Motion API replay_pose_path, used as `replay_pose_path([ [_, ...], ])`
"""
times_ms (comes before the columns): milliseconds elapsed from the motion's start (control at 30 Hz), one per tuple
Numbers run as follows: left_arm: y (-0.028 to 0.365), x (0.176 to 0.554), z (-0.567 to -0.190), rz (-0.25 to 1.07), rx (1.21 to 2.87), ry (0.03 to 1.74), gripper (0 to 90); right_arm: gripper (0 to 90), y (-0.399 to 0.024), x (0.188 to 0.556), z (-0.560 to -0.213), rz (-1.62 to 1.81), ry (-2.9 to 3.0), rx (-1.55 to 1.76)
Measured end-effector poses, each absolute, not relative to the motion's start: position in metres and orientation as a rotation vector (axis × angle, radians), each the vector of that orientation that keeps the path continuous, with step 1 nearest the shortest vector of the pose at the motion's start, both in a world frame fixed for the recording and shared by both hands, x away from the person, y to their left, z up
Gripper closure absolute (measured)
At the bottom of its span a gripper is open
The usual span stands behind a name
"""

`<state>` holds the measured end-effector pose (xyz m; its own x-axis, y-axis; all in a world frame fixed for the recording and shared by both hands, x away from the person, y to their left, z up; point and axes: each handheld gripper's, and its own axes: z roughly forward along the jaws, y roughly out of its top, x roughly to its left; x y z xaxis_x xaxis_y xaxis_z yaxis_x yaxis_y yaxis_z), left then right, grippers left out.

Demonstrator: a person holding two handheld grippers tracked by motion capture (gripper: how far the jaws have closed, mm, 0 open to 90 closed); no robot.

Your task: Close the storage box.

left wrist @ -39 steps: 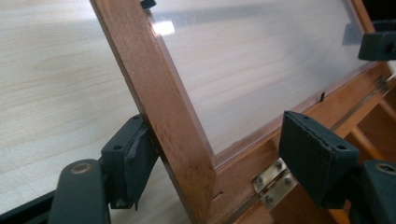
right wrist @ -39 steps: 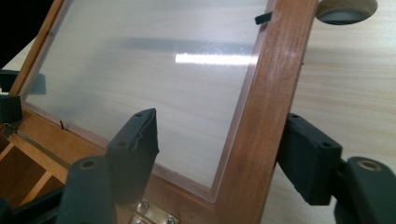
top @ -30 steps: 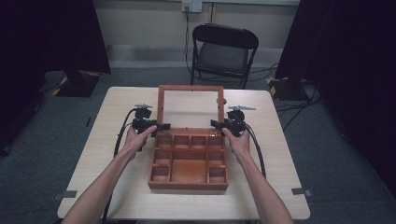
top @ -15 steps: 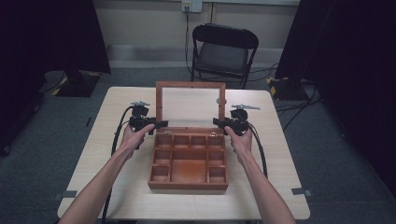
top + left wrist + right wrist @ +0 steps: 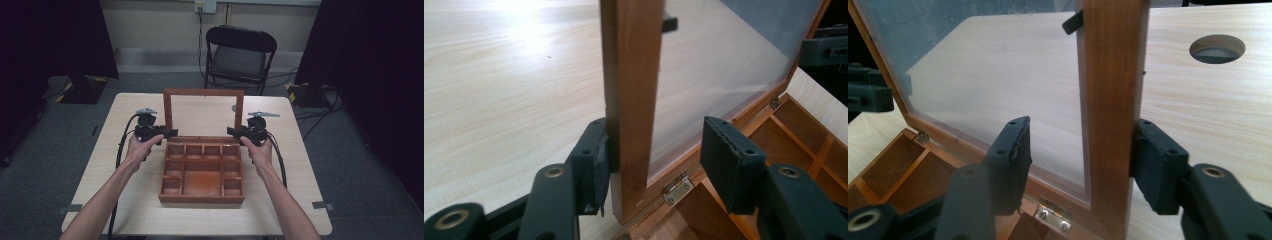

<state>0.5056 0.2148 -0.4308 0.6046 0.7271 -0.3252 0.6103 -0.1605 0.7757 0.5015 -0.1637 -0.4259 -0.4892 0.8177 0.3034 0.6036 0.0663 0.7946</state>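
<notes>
risk first: could lose the lid if squeezed unevenly. stands upright at the back of the box, hinged open, with a side post between each pair of jaws. on the left gripper, just been closing, yet not clamped: one pad against the outer face of the post, the other apart from the clear pane. on the right gripper, just been opening, likewise loose: outer pad touching the wood, inner pad off the pane. with so little hold, might let the lid drop forward onto the compartments, or tip back and strain the small brass hinge. pressing a pad on the pane rather than the wood could crack it or pop it out. pulling one side ahead of the other would twist the frame.

underneath, a pale wood-grain table, smooth, with a round hole near the far edge. beyond, a black folding chair, grey floor, dark curtains on both sides.
</notes>
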Motion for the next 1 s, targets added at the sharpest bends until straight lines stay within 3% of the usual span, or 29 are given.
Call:
replay_pose_path([
  [167,0.217,0.502,-0.426,0.177,1.834,1.071,54.1,45.1,-0.165,0.498,-0.423,1.404,2.113,1.445],
  [567,0.221,0.494,-0.423,0.170,1.826,1.048,55.2,43.8,-0.166,0.491,-0.421,1.423,2.130,1.444],
  [1000,0.224,0.483,-0.420,0.169,1.840,1.008,53.6,34.4,-0.163,0.481,-0.417,1.442,2.128,1.447],
])
